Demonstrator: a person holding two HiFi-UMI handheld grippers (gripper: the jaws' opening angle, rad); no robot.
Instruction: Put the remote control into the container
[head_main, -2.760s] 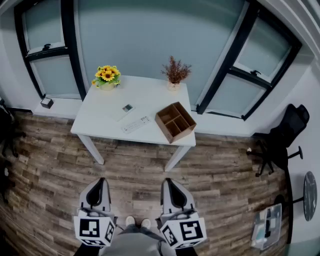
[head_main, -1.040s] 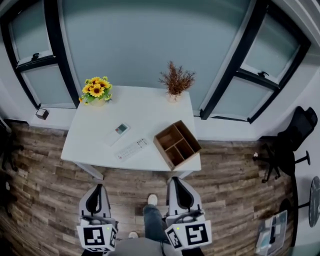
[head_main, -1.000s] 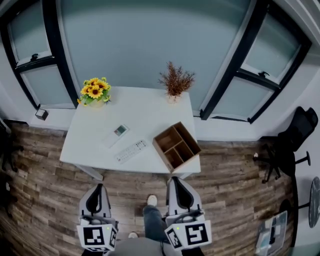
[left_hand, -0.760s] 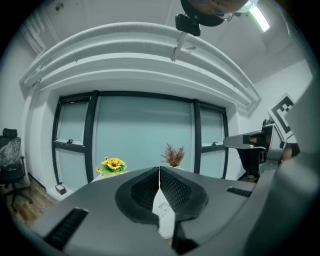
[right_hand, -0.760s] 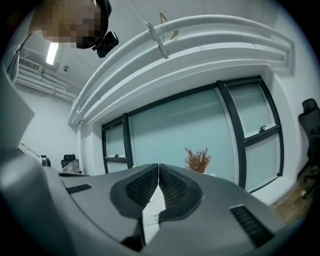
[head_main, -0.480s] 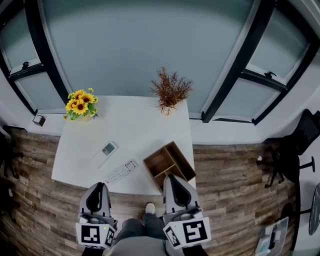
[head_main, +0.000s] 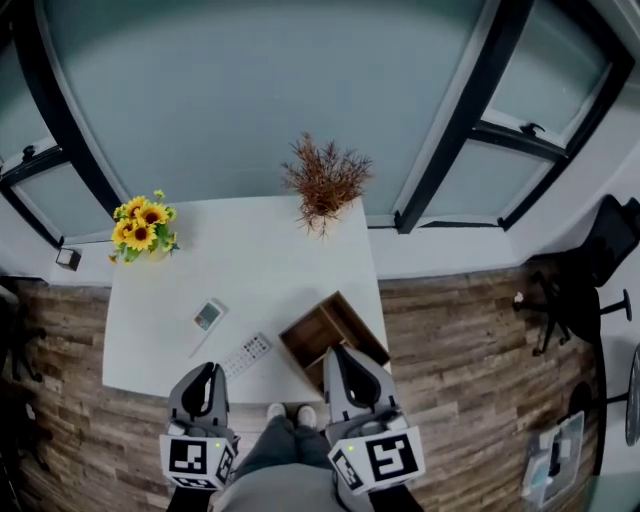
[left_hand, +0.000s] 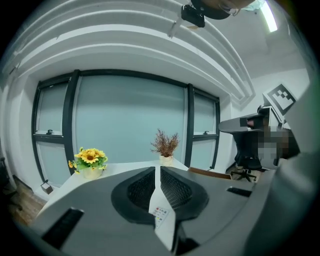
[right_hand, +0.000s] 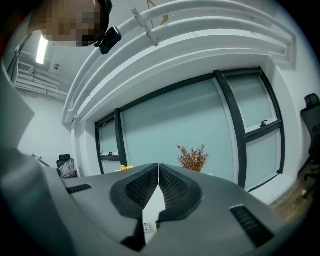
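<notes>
Head view: right claw (head_main: 337, 352) covers the near corner of the container (head_main: 318, 330). The tabletop's (head_main: 150, 330) near edge is hidden behind both claws. The remote control (head_main: 247, 352) ends just beside the left claw (head_main: 208, 372); can't tell if they touch. Left gripper view: only a sliver of the remote shows below the claw tips. Button labels too small to read.

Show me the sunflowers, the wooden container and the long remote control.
sunflowers (head_main: 140, 226), head view, on the yellow blooms.
wooden container (head_main: 309, 318), head view, on its far-left rim.
long remote control (head_main: 250, 350), head view, on its button face.
</notes>
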